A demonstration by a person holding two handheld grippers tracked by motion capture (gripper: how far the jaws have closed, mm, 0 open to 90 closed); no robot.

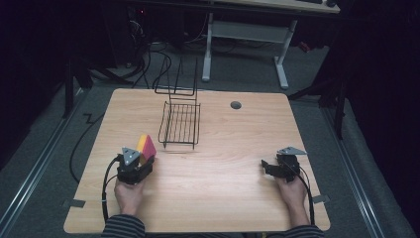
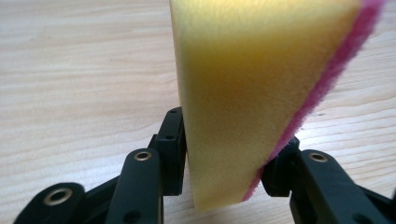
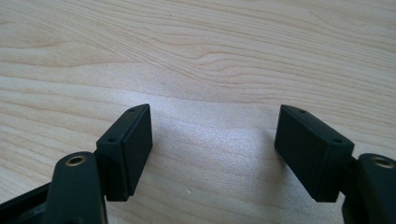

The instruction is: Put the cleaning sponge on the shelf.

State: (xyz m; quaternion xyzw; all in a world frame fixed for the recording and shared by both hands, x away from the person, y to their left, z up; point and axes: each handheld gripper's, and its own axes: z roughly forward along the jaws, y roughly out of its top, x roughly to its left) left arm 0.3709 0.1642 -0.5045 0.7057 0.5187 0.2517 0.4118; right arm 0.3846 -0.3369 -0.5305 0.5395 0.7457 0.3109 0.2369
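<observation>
- Left gripper [image 1: 141, 161]: jaws clamped on a sponge [image 1: 146, 147], yellow foam with a pink scrub face, held upright over the table's [image 1: 223, 163] near-left part.
- Wire rack [image 1: 180, 122]: mid-table, beyond the sponge, apart from it.
- Right gripper [image 1: 267, 166]: near-right, jaws wide apart, nothing between, just above bare wood.

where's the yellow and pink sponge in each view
High view: the sponge stands left of centre on the table, in the left gripper, below the wire rack.
Left gripper view: it fills the centre and top, clamped between the black jaws.
Right gripper view: not in it; open jaws over bare wood.
Shared landmark: the light wooden tabletop.
</observation>
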